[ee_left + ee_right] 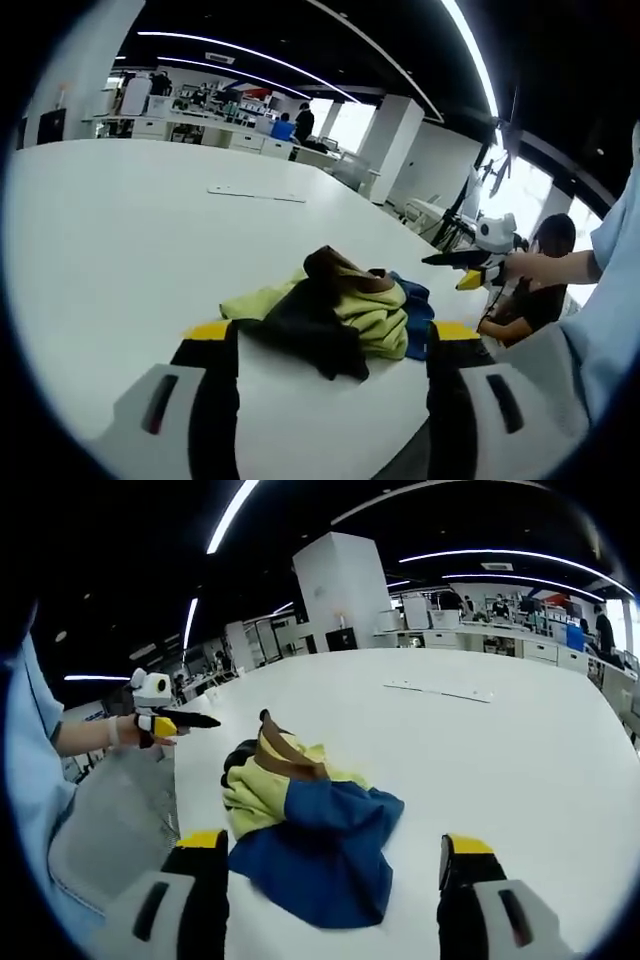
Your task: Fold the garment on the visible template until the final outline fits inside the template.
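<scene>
A crumpled garment (340,310) of yellow-green, blue, brown and black cloth lies bunched on the white table (150,230). My left gripper (332,335) is open, its yellow-tipped jaws wide apart on either side of the pile's near edge and holding nothing. In the right gripper view the garment (300,820) shows its blue part nearest. My right gripper (335,845) is open just short of it. Each gripper also appears in the other's view, held in a hand beside the table: the right gripper (455,268) and the left gripper (200,720). A thin pale flat strip (257,193) (440,690) lies farther out on the table.
The table's curved edge (180,770) runs close to the person's grey trousers (110,830) and light blue sleeve (615,290). A seated person (535,290) is beyond the table's edge. Desks and pillars (395,145) stand far behind.
</scene>
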`<state>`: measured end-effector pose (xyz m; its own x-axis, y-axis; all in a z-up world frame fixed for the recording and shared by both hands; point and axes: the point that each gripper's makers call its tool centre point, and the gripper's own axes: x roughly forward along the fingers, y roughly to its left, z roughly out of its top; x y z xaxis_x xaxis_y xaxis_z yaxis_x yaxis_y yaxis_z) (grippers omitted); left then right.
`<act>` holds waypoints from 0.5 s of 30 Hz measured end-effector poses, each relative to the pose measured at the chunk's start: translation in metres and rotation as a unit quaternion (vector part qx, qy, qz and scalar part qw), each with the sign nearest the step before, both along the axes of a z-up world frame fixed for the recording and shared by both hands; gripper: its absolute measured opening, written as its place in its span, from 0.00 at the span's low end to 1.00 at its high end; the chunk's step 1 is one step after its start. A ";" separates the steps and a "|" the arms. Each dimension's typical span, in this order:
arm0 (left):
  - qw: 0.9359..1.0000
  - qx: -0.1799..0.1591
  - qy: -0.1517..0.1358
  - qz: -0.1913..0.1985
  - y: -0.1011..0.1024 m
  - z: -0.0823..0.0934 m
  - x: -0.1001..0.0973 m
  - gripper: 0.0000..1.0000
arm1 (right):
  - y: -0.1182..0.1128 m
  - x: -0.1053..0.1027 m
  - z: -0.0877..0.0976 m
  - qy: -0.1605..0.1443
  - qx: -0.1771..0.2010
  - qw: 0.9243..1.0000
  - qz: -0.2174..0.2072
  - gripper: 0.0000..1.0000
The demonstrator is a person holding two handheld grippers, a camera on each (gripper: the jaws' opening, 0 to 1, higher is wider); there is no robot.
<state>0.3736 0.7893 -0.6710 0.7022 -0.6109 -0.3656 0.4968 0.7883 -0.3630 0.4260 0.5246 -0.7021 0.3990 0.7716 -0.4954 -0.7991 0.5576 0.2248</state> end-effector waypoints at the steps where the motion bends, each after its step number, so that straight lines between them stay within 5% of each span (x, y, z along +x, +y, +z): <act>1: 1.000 0.003 0.000 -0.002 -0.002 -0.002 0.003 0.67 | 0.001 0.002 -0.002 -0.002 -0.005 1.000 0.004 0.83; 15: 1.000 0.006 0.012 -0.003 -0.034 -0.027 0.049 0.35 | 0.020 0.020 -0.012 -0.017 -0.021 0.999 0.024 0.53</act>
